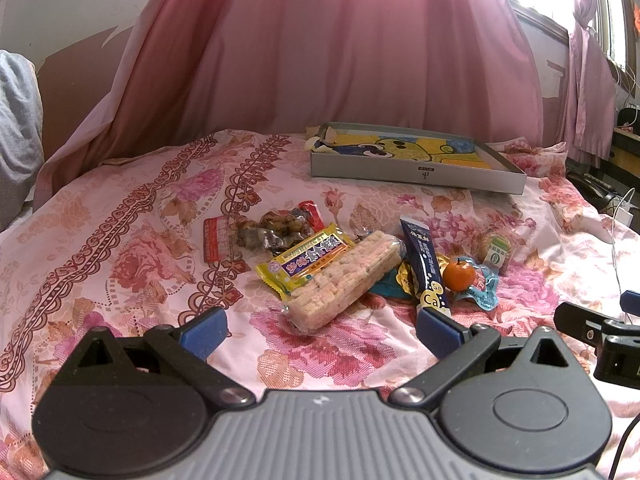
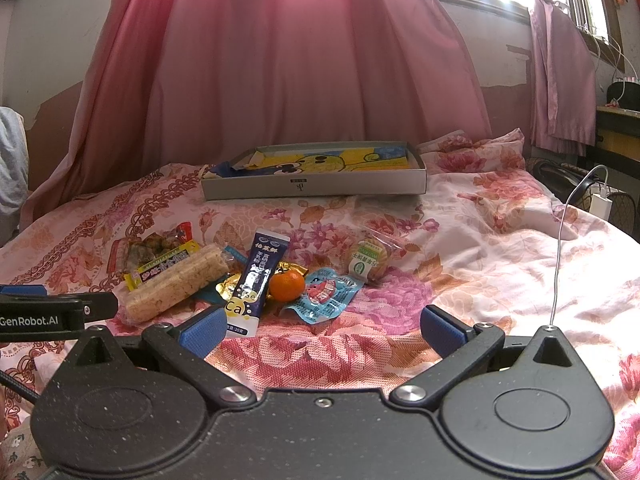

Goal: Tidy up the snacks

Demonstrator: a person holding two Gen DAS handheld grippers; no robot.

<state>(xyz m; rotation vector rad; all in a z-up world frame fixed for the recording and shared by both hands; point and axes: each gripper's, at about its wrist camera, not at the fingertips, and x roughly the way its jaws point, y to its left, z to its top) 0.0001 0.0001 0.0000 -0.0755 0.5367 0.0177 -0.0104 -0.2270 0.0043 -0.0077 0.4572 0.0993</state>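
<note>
Status: basically at the start. Every snack I can see is loose on the bed [image 1: 120,208], in one heap ahead of both tools. The grey box [image 1: 416,168] sits at the far side of the bed, well apart from the heap, and I read it as the target. Inside it I see only a yellow cartoon liner, plus some crumpled paper or wrapping at its left end. No snack in there that I can make out.

Heap, left to right:
- red packet of dark brown pieces [image 1: 264,228]
- yellow wrapper [image 1: 304,256], with the puffed rice bar [image 1: 344,276] lying across it
- dark blue sachet [image 1: 426,264], over a gold wrapper and something teal
- tangerine [image 2: 286,285], touching the sachet and resting on the edge of the light blue pouch [image 2: 326,294]
- biscuit pack [image 2: 370,260], just behind the pouch

My left gripper [image 1: 320,330]: jaws wide apart, holding nothing, low over the bed just short of the rice bar. My right gripper [image 2: 322,330]: jaws also apart and empty, and the sachet's bottom edge is right by the left finger. The two tools are side by side; each shows at the edge of the other's view.

Left to do, my estimate: everything. Each item needs picking and placing in the box. Overlaps (bar on wrapper, tangerine on pouch) suggest taking the top items first.
</note>
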